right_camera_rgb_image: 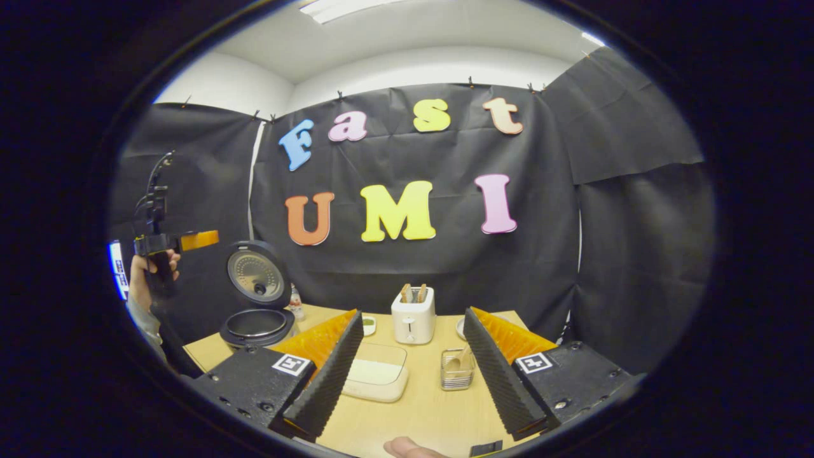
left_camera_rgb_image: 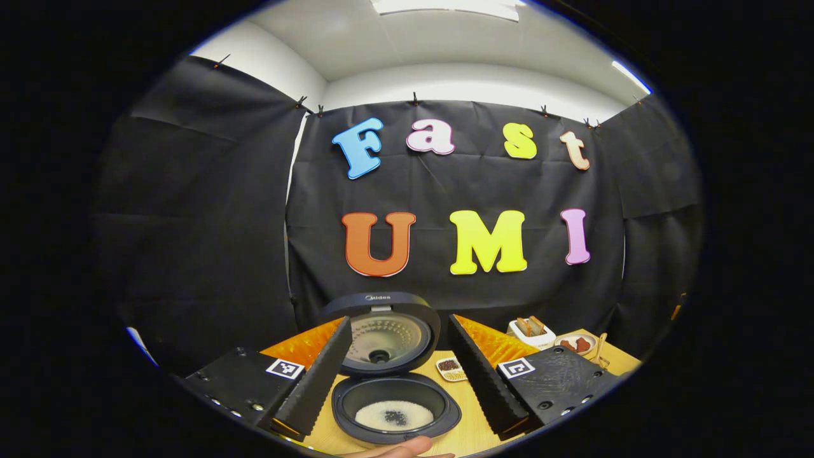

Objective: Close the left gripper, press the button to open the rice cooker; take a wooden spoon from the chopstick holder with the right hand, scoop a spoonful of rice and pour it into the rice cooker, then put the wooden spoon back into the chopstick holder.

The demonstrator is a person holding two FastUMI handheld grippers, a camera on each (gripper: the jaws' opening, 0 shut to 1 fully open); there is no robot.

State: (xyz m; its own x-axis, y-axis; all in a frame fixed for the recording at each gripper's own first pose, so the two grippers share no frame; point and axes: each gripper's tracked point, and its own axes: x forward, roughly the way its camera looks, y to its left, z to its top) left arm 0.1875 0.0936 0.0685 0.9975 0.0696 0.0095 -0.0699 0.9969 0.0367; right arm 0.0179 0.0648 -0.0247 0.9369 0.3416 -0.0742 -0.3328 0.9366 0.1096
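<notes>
Booth hung on three sides with black cloth (right_camera_rgb_image: 445,267), clipped along its top edge and creased in places. Above the cloth, plain white wall (right_camera_rgb_image: 420,67) running up to a white ceiling (left_camera_rgb_image: 445,44). Bright ceiling light panel (left_camera_rgb_image: 445,6) overhead, a second strip of light (left_camera_rgb_image: 629,76) off to the right. Narrow gap in the cloth at the far left corner, showing white behind. Below, a light wooden table (right_camera_rgb_image: 420,407), pushed up close to the far cloth.
</notes>
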